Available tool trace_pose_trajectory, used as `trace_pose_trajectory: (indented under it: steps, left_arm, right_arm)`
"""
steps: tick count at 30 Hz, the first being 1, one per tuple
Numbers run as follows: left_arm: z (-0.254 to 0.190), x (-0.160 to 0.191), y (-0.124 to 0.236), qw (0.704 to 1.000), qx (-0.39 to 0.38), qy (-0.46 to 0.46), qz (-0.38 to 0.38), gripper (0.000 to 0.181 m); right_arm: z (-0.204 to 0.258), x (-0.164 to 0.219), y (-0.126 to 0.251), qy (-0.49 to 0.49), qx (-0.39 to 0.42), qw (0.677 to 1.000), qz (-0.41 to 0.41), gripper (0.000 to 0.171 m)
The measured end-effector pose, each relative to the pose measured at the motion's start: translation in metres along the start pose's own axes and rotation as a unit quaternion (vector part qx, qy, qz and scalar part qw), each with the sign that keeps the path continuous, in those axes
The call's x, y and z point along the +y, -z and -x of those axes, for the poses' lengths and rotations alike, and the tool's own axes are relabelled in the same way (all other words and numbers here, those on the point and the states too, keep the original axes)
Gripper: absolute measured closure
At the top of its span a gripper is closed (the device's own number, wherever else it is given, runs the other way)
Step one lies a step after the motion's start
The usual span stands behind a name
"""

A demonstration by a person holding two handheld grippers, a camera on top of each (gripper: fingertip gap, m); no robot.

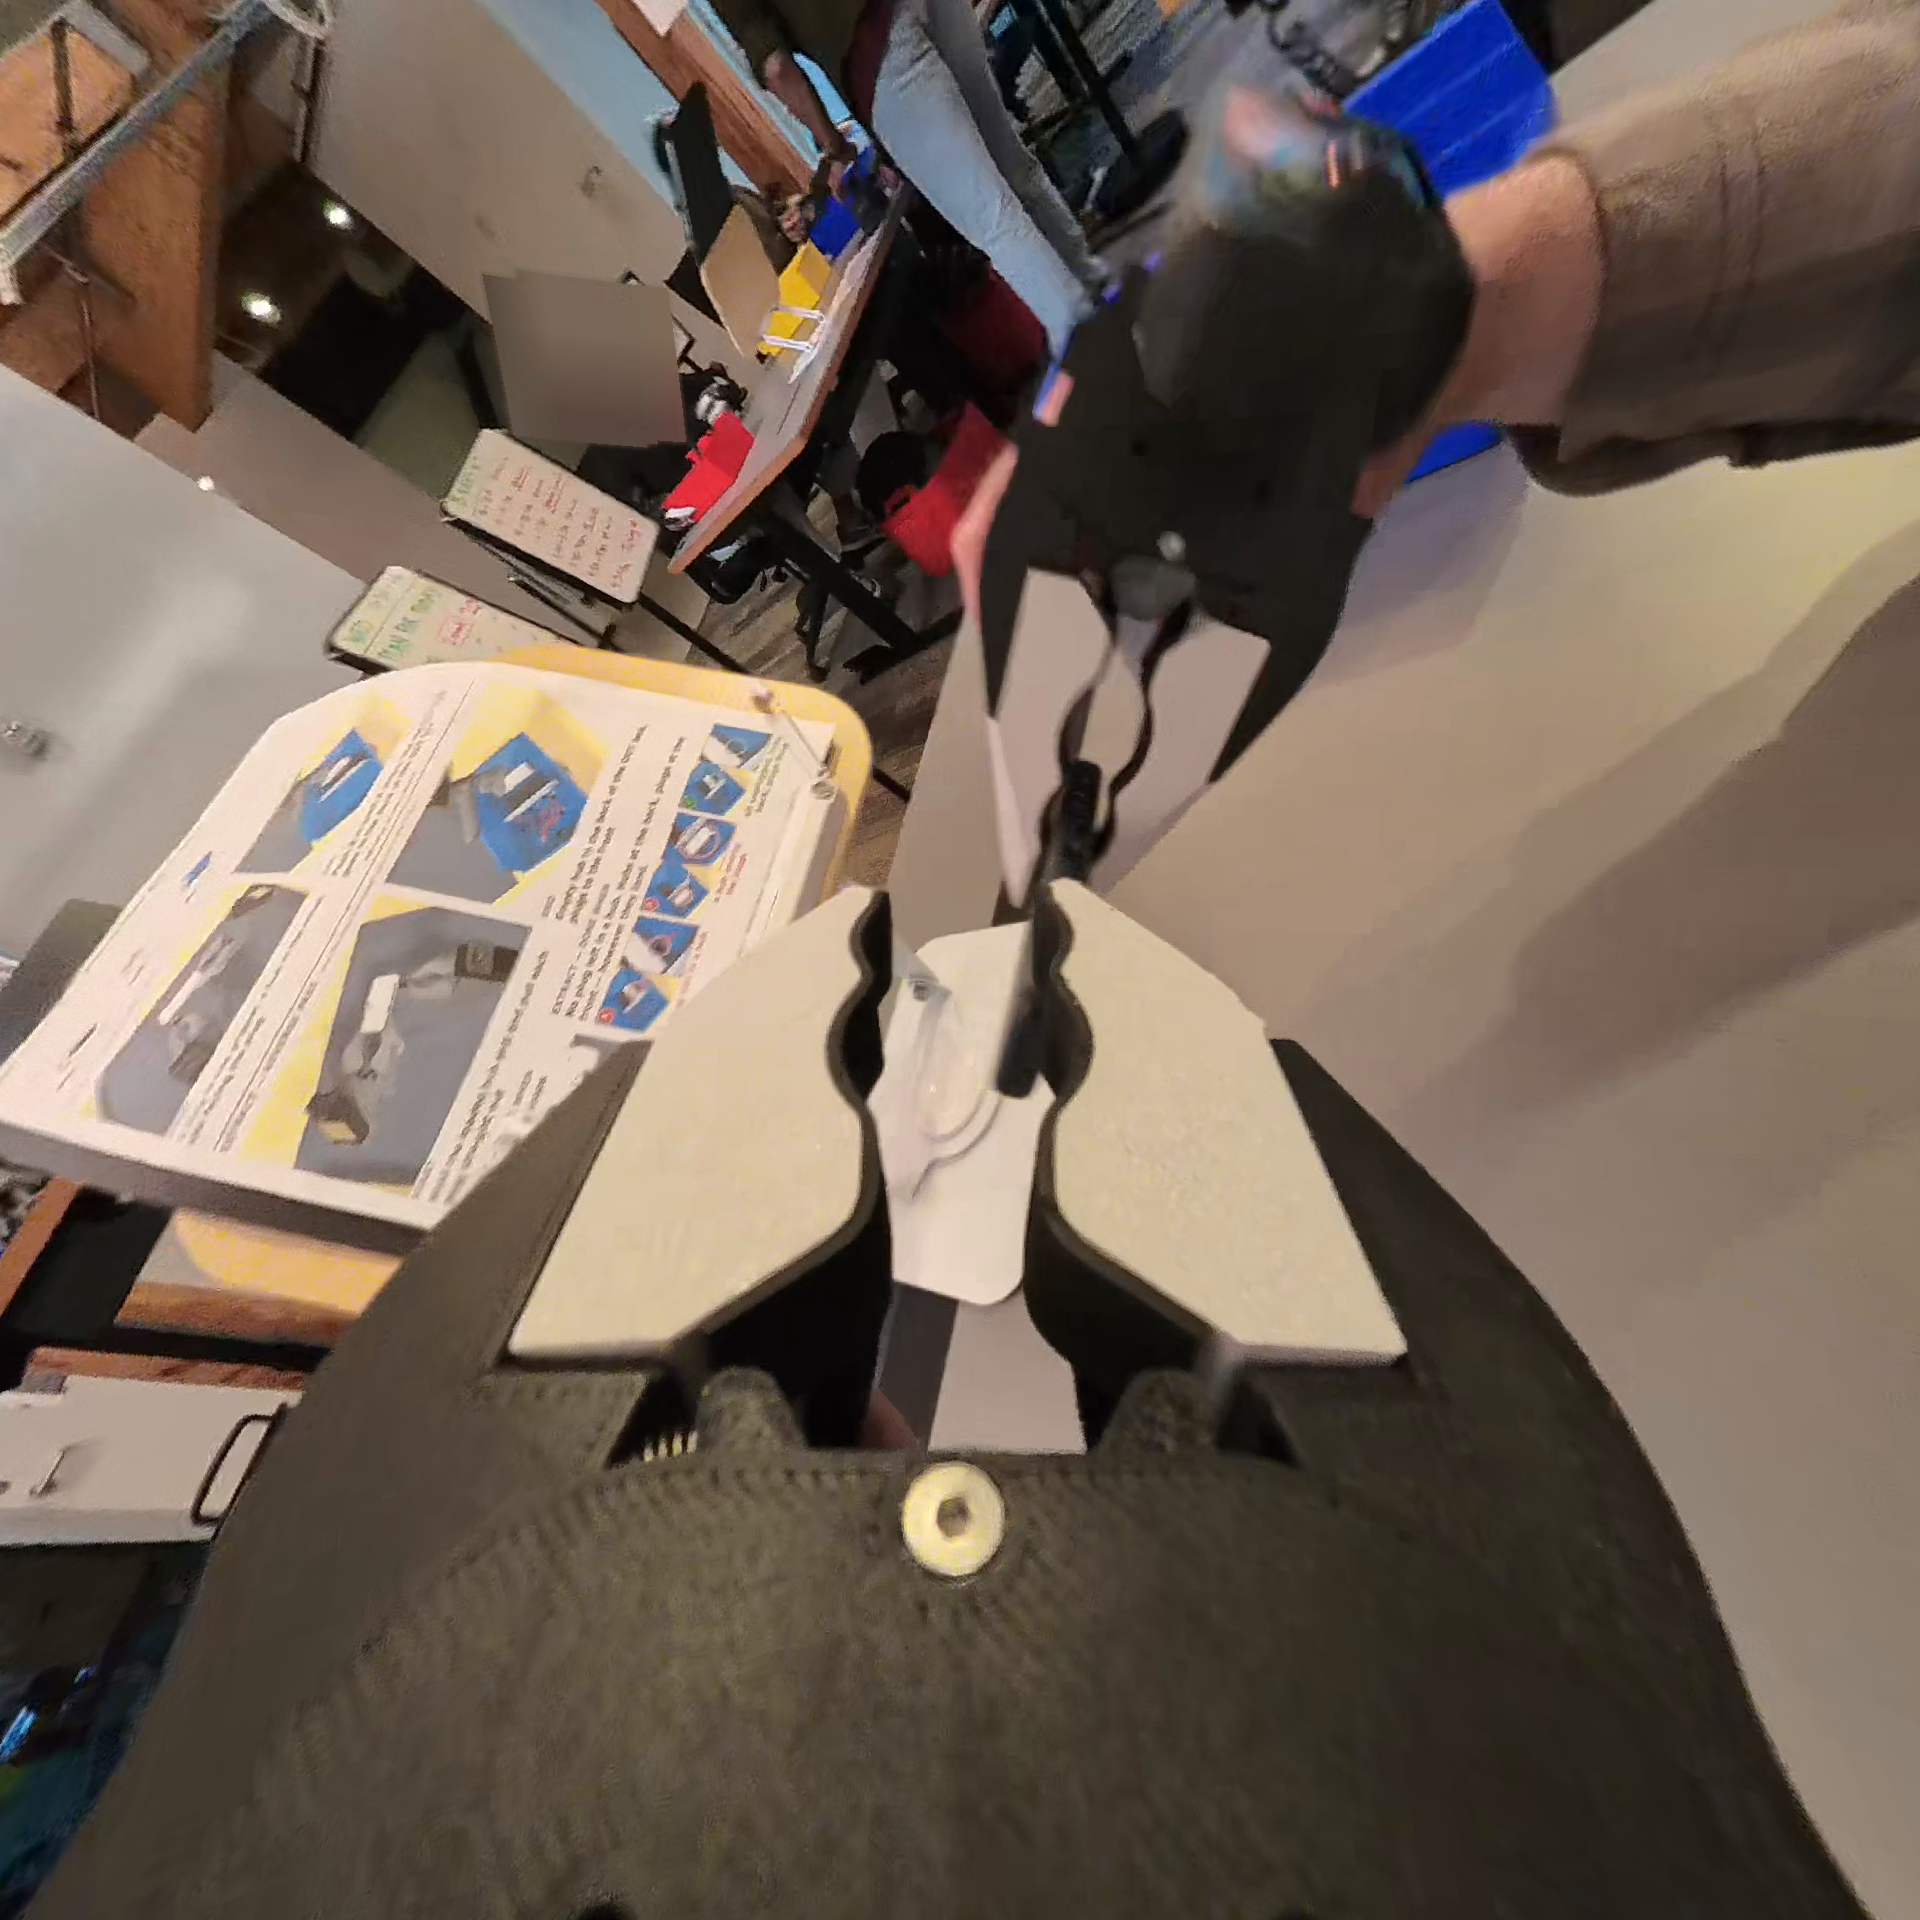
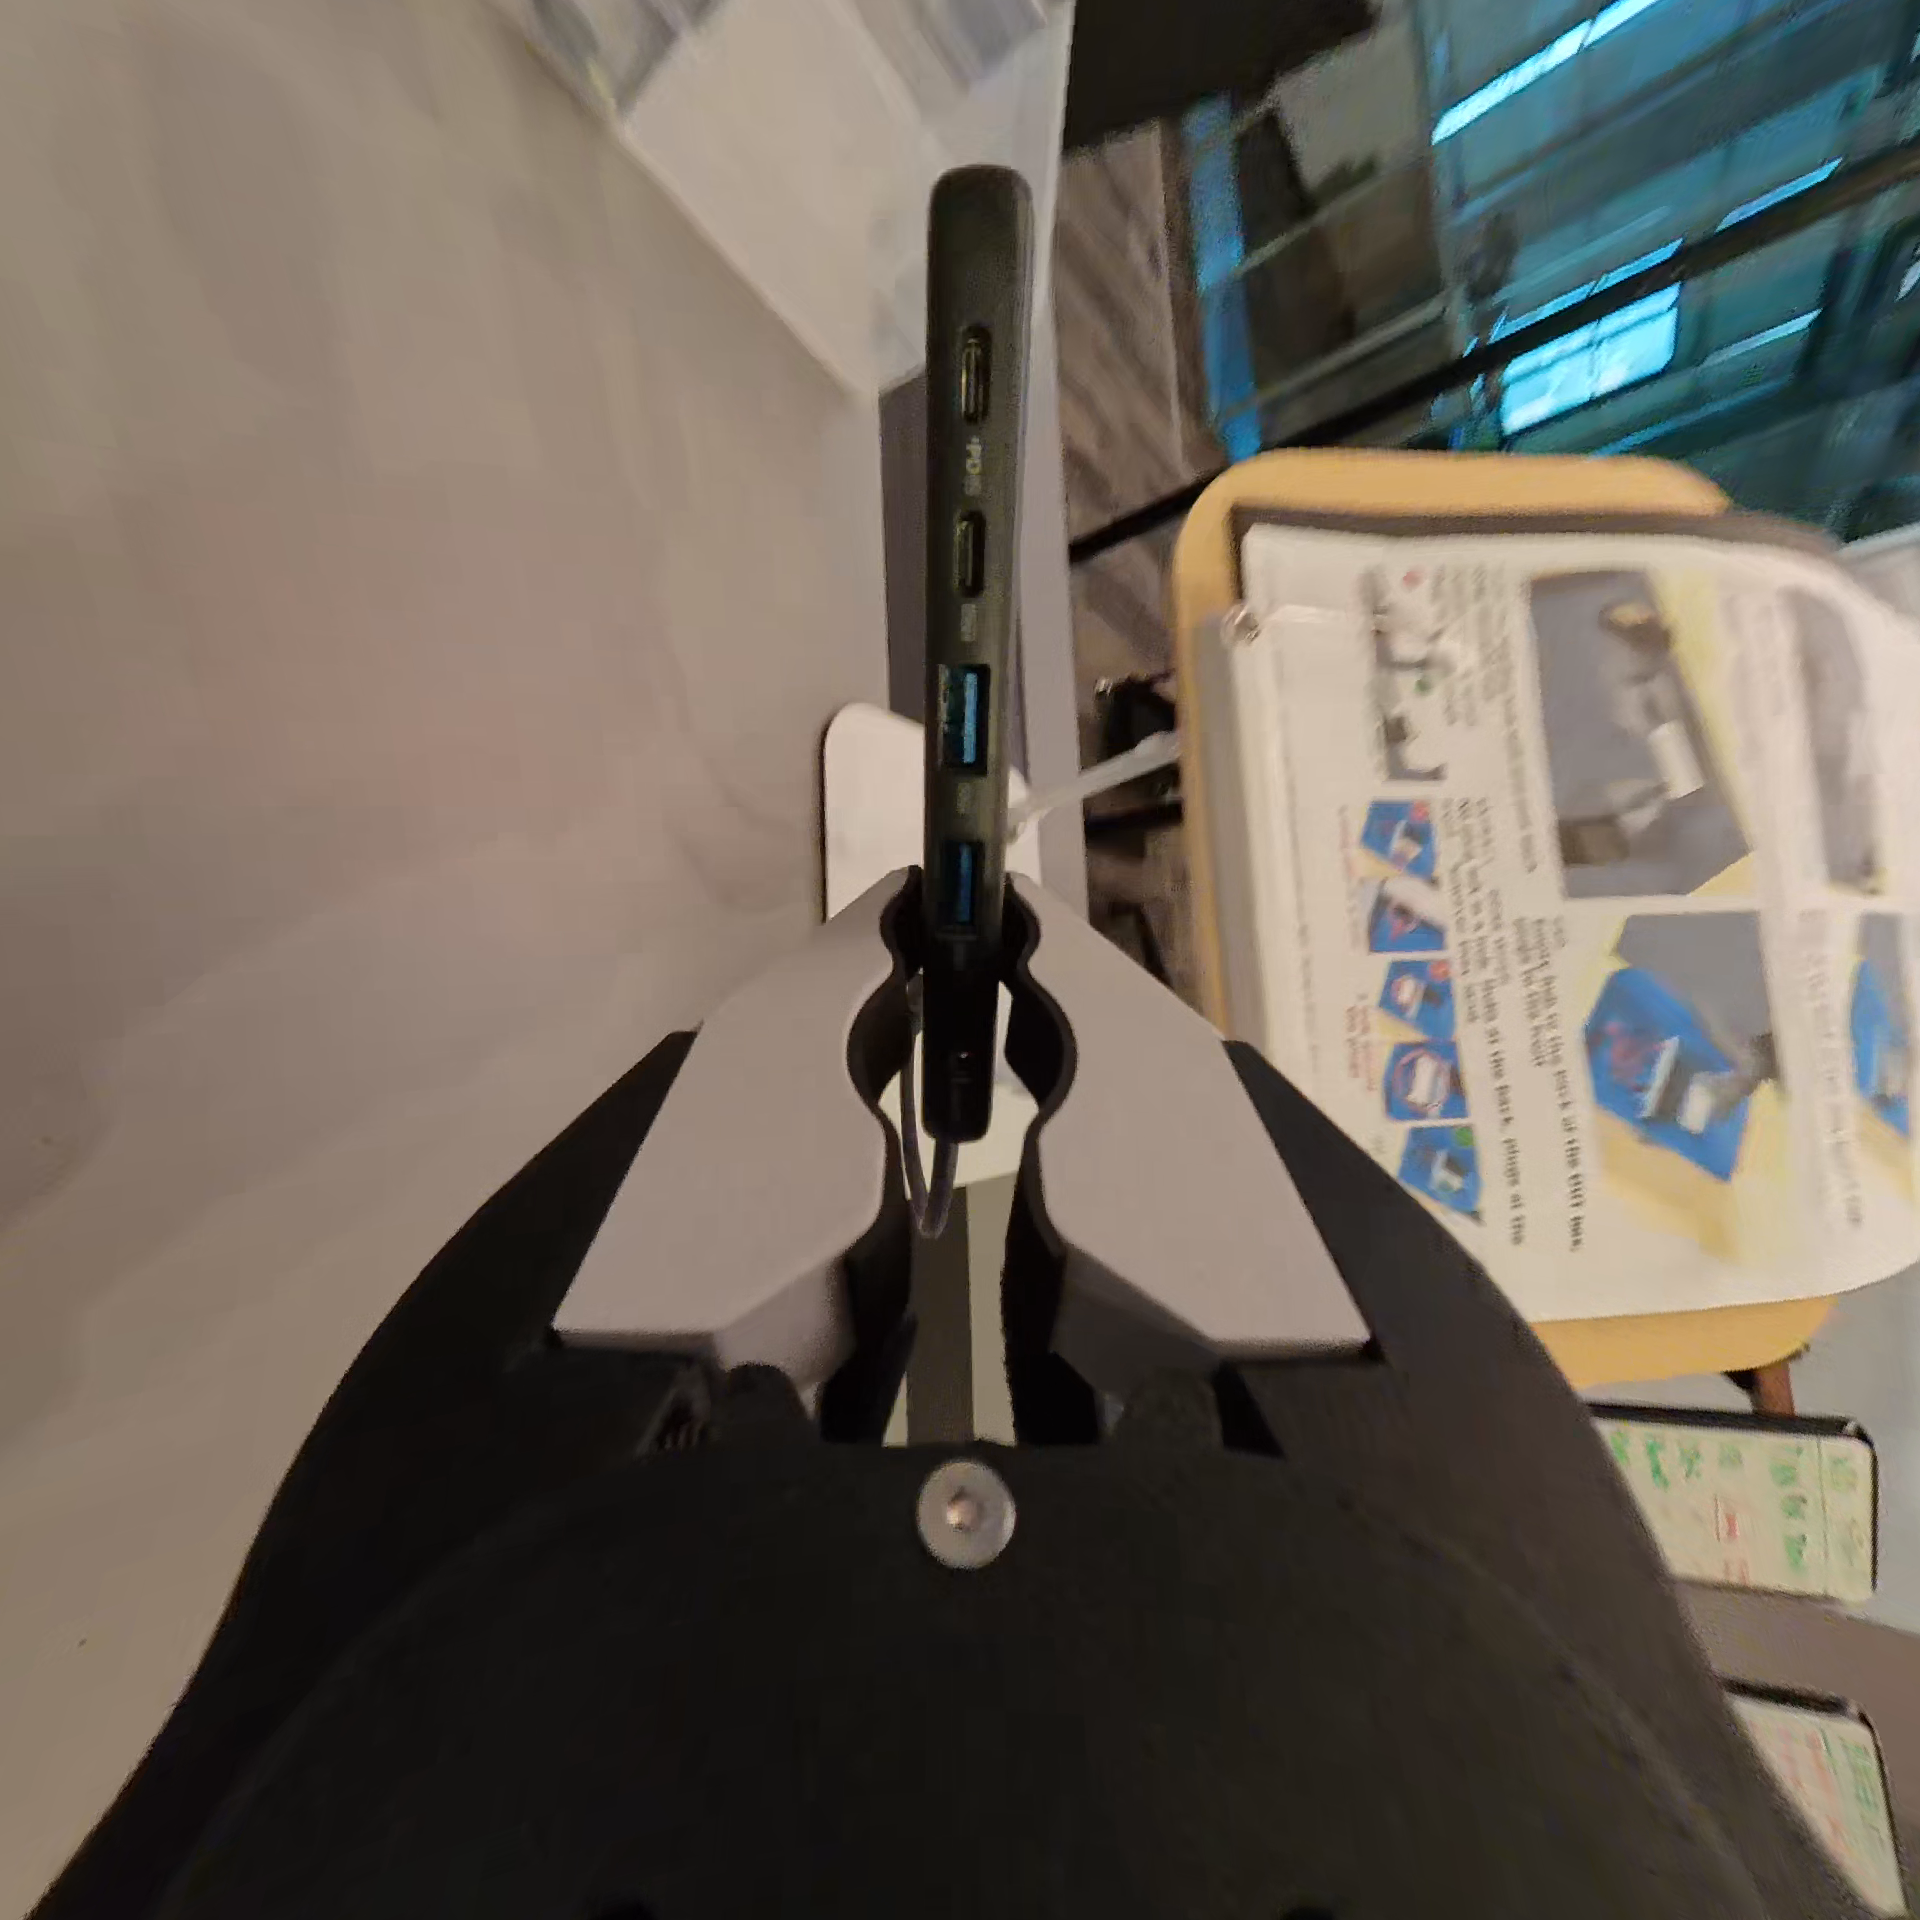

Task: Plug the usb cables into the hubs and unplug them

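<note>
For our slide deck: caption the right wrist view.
Right gripper clamps a slim black USB hub, ports facing the camera, above a grey table.

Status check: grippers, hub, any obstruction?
Right gripper shut on slim black multi-port hub, ports empty. Left gripper open, holding nothing. No plug visible; nothing blocking ports.

Dark hub [image 2: 971, 582] upright, edge-on, clamped at its lower end in the right hand-held gripper [image 2: 961, 940].
</note>
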State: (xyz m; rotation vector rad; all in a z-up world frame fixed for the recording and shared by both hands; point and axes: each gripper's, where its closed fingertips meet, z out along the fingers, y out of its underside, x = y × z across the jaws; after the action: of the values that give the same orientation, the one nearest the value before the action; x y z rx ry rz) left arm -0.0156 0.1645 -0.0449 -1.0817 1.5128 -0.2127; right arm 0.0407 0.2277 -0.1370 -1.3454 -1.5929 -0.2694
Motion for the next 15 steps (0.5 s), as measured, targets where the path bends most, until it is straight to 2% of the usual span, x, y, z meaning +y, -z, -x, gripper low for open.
trace_pose_trajectory:
  steps: [4,7,15]
  left_arm:
    - [0.021,0.005,0.016,0.999,-0.044,0.007,0.005,0.158]
    - [0.029,0.015,0.02,0.997,-0.069,-0.006,0.033,0.158]
    - [0.033,0.021,0.023,0.996,-0.079,-0.016,0.049,0.159]
  right_arm:
    - [0.027,0.04,-0.035,0.02,-0.034,0.994,0.101,0.162]
    - [0.047,0.059,-0.056,0.039,-0.053,0.987,0.147,0.162]
    - [0.093,0.084,-0.087,0.087,-0.105,0.967,0.214,0.162]
